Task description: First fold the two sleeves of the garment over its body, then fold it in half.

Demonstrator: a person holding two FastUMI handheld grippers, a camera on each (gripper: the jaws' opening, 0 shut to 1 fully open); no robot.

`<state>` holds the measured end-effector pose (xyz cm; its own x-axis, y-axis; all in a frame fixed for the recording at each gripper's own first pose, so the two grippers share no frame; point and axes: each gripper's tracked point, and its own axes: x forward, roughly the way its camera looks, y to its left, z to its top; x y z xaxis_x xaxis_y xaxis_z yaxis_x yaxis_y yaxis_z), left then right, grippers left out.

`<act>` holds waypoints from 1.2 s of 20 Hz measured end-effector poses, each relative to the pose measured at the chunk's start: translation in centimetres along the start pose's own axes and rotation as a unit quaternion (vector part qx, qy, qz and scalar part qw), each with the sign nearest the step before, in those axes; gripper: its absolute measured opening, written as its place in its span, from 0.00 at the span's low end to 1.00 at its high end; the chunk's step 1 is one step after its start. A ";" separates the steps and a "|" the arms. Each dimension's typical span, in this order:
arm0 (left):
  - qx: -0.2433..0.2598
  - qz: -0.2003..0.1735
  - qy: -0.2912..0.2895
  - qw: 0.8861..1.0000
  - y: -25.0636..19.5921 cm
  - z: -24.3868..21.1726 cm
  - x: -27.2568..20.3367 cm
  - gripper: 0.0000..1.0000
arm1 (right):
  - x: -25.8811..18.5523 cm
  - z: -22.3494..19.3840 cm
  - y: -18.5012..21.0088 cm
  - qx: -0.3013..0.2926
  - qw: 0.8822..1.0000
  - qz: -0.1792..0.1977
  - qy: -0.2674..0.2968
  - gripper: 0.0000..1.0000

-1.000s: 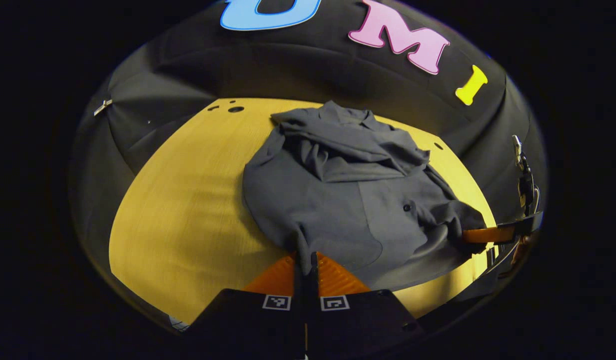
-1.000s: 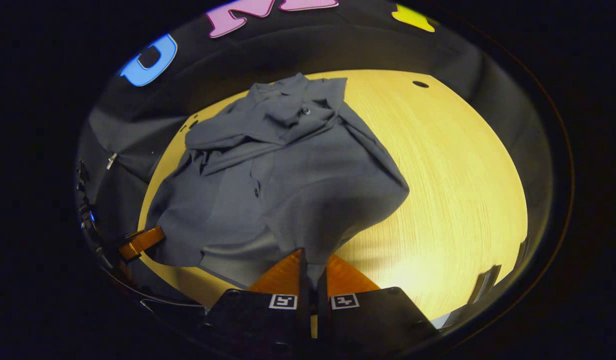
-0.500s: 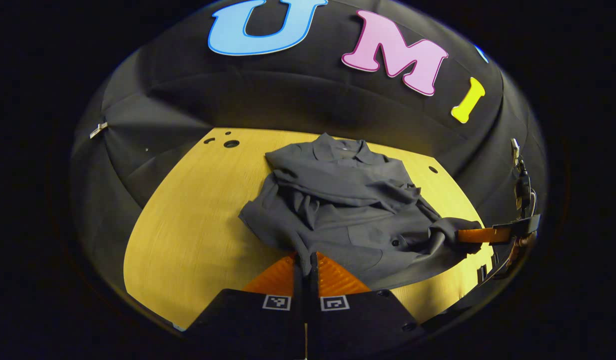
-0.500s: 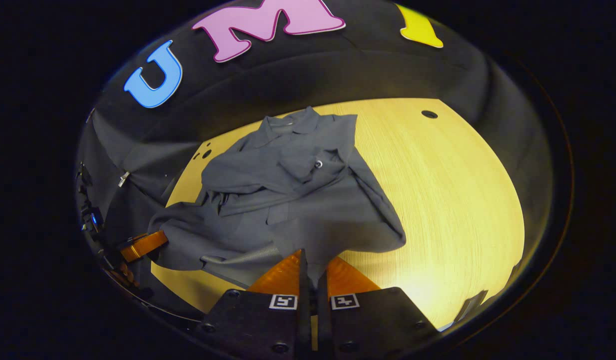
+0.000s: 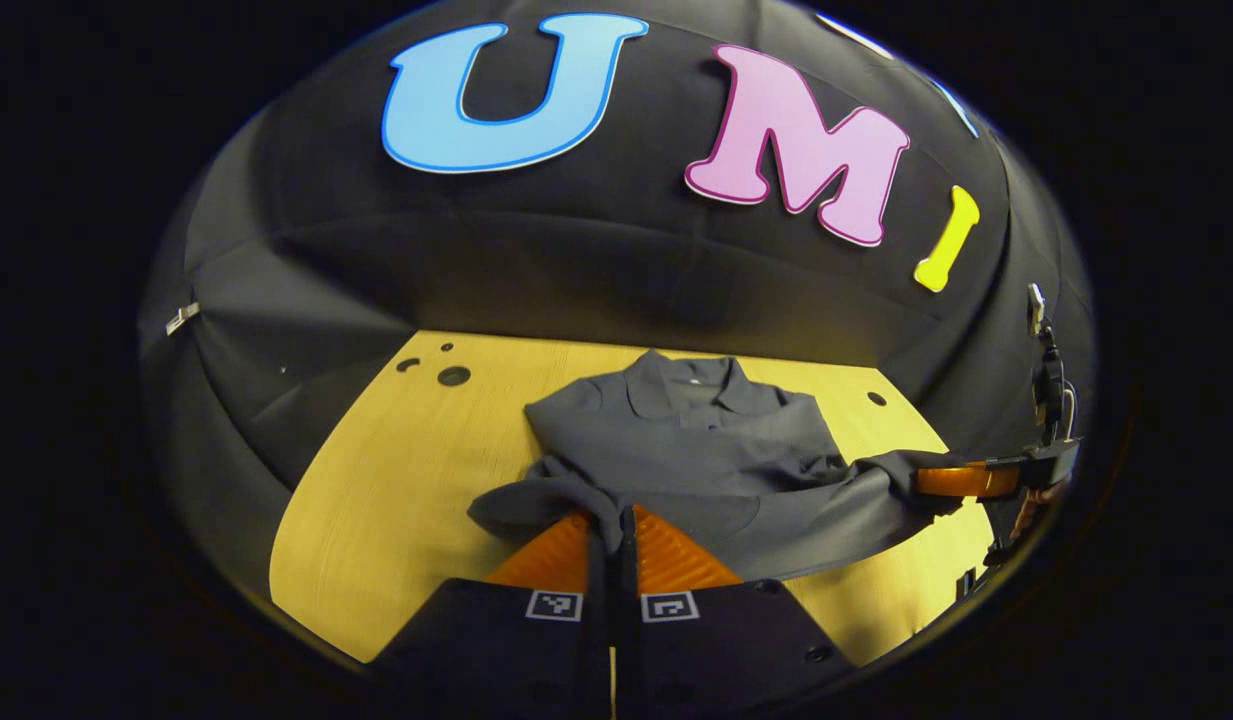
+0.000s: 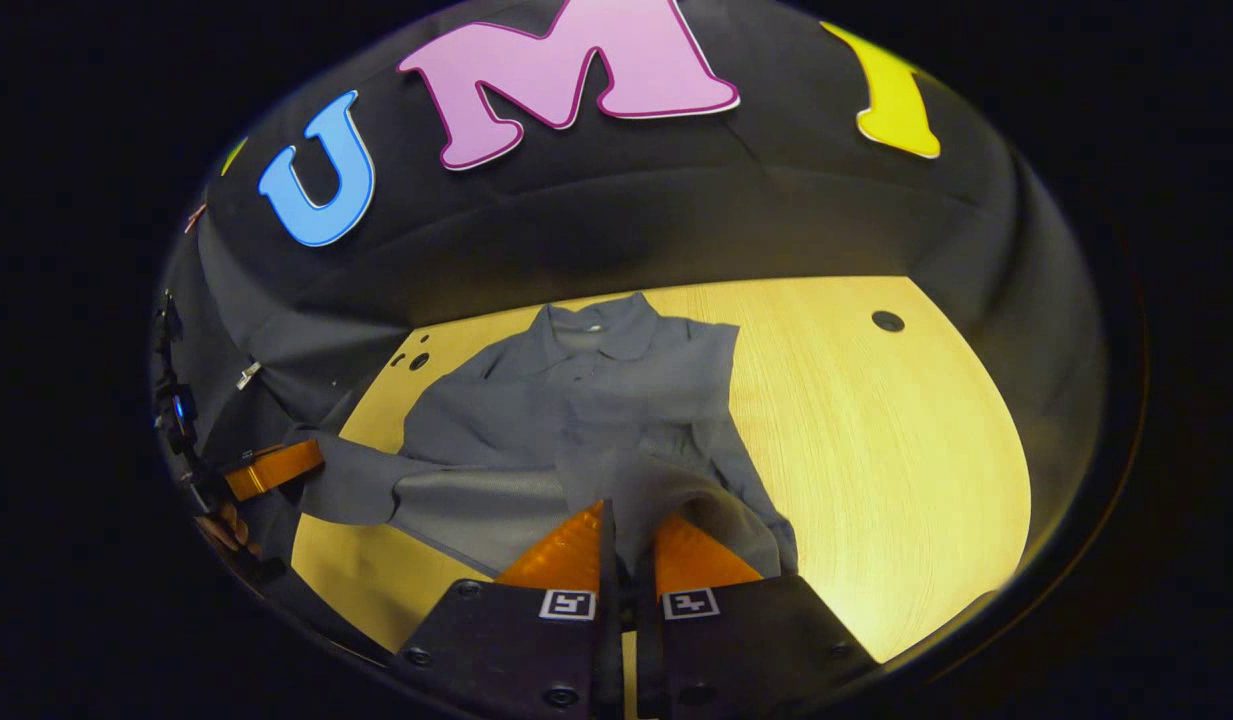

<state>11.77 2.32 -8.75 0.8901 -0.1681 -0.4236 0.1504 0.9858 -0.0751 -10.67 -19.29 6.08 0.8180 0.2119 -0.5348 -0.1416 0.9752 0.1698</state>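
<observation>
A grey collared garment (image 5: 696,450) lies on the yellow wooden table (image 5: 396,470), its collar (image 5: 691,385) at the far side. My left gripper (image 5: 612,525) is shut on the near hem's left corner and holds it off the table. To the right, the right gripper (image 5: 951,481) pinches the other hem corner. In the right gripper view the garment (image 6: 576,410) stretches from its collar (image 6: 596,335) down to my right gripper (image 6: 627,525), shut on the hem. The left gripper (image 6: 276,467) grips the cloth at the far left. The hem hangs taut between both.
Round holes mark the table at the back left (image 5: 454,376) and back right (image 5: 877,398). Black cloth walls close in on three sides, with a metal clip (image 5: 183,318) on the left. Bare tabletop (image 6: 876,430) spreads to the right of the garment.
Both grippers have risen with the hem and tipped up toward the wall. The garment's lower half has come off the table and now hangs stretched between them.
</observation>
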 end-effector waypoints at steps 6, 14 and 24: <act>0.027 -0.003 -0.032 0.999 0.0 4.9 4.4 0.07 | 4.1 5.7 -0.2 -0.018 0.999 0.001 -0.038 0.00; 0.034 -0.006 -0.074 0.997 0.2 9.6 12.2 0.07 | 10.2 11.8 -1.0 -0.028 0.996 -0.012 -0.078 0.10; 0.036 -0.015 -0.063 0.997 1.6 8.7 22.1 0.07 | 18.8 12.1 -3.4 -0.023 0.996 -0.039 -0.073 0.10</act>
<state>35.45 0.22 -10.36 0.9311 -0.2012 -0.3041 0.2052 0.9785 -0.0191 11.90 -19.36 5.44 0.8998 0.1267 -0.4175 -0.0967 0.9910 0.0923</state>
